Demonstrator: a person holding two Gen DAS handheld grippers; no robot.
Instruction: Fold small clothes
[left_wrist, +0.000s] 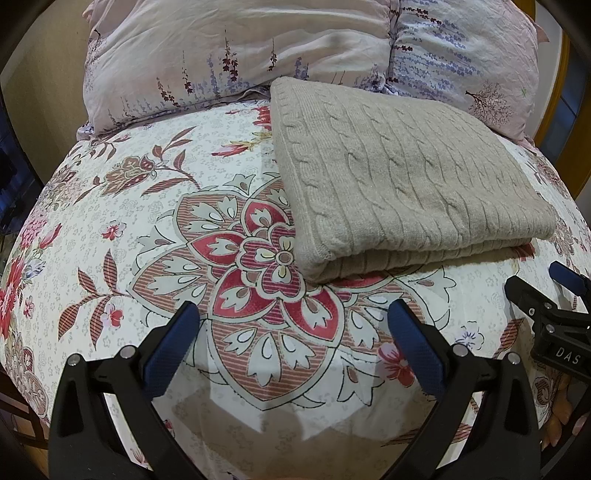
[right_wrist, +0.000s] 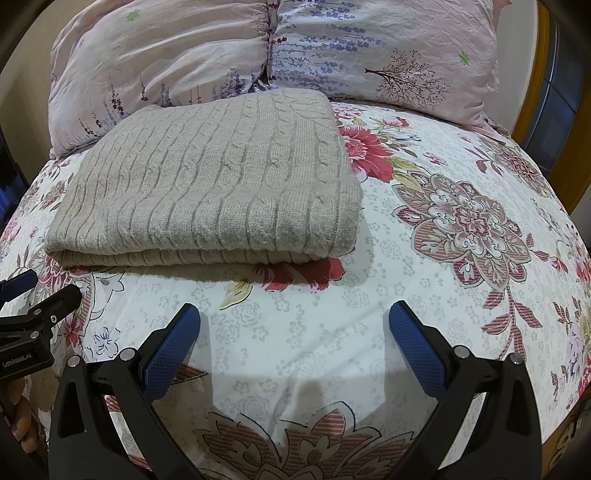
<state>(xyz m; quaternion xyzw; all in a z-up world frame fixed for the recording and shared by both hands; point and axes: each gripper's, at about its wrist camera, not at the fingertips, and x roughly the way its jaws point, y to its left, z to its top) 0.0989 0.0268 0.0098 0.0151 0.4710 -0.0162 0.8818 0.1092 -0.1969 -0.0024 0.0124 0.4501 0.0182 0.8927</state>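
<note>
A beige cable-knit sweater (left_wrist: 399, 177) lies folded into a neat rectangle on the floral bedsheet (left_wrist: 129, 221); in the right wrist view the same sweater (right_wrist: 214, 184) sits up and to the left. My left gripper (left_wrist: 293, 314) hovers open over the sheet, short of the sweater's near folded edge, with nothing between its blue pads (left_wrist: 173, 343). My right gripper (right_wrist: 294, 314) is open too, above bare sheet (right_wrist: 424, 295) just in front of the sweater's near right corner. Each gripper shows at the edge of the other's view: the right gripper (left_wrist: 554, 314), the left gripper (right_wrist: 33, 317).
Two pale floral pillows (left_wrist: 229, 48) (right_wrist: 388, 48) lean behind the sweater at the head of the bed. A yellow wooden frame (right_wrist: 532, 92) stands at the far right. A person's fingers (right_wrist: 18, 417) hold the left gripper's handle.
</note>
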